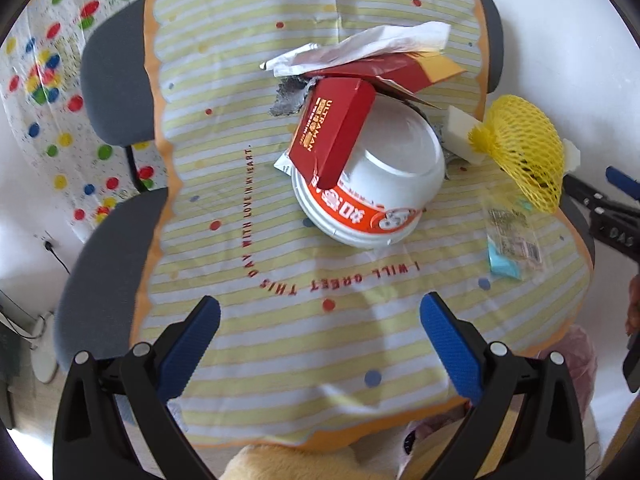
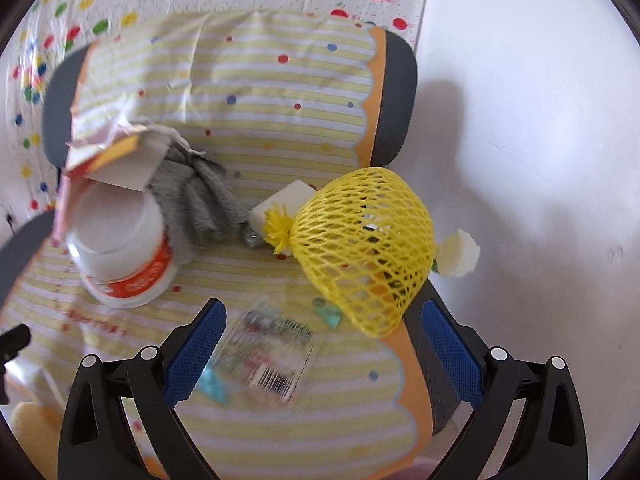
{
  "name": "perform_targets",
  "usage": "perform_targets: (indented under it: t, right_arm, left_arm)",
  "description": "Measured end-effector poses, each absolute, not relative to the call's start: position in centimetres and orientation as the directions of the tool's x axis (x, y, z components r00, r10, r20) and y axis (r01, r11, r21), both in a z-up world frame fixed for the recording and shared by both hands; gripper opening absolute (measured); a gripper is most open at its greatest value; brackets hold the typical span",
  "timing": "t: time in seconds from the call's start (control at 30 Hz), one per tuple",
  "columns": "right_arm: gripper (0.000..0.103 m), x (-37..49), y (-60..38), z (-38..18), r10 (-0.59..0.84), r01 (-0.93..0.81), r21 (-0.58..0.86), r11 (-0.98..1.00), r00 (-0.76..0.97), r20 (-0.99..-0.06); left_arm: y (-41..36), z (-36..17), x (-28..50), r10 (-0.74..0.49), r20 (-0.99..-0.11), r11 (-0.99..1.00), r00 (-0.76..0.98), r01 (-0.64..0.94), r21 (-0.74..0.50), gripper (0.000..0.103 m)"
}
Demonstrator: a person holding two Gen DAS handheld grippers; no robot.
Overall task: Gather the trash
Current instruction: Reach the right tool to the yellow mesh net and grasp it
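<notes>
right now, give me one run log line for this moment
task: collect trash | left hand-held gripper: open, empty | right hand-held gripper: open, above clear wrapper | yellow net, upturned bowl, red box on cloth

we see a cloth (image 1: 248, 92) striped pale yellow and white, edged in orange, scattered with red and blue dots and red lettering. on it, a white bowl (image 1: 372, 196) with an orange-red band, a red box (image 1: 332, 128) with gold print, a grey rag (image 2: 200, 196), a bright yellow net (image 2: 364, 248) and a turquoise-backed clear wrapper (image 2: 264, 356) (barcode black on white). our gripper pads (image 1: 192, 348) are blue on black.
</notes>
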State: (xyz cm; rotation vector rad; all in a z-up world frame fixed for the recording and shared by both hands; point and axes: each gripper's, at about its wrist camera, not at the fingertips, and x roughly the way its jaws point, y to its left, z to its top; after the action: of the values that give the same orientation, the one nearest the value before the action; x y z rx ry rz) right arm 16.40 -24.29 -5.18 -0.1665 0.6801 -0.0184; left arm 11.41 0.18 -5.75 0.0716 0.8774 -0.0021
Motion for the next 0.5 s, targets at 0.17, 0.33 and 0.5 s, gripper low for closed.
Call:
perform_targets:
  t: [0.17, 0.33, 0.5]
  right_arm:
    - [0.096, 20.0, -23.9, -6.3, -0.084, -0.048, -0.190, 0.981, 0.771, -0.632]
    - [0.096, 24.4, -23.0, -7.6, -0.113, -0.050, -0.226, 0.973, 0.749, -0.653]
    - [0.094, 28.2, -22.8, -9.0, -0.135, -0.032, -0.231, 0.972, 0.731, -0.669]
  left_arm:
    - [0.4, -6.4, 13.9, 0.045, -0.759, 0.997, 0.650, 0.014, 0.072, 0.097]
    - [1.0, -6.8, 15.9, 0.041, -0.760, 0.998, 0.649, 0.008, 0.061, 0.097]
    - [1.5, -7.7, 17.0, 0.035, -0.767, 0.999, 0.640, 0.001, 0.047, 0.097]
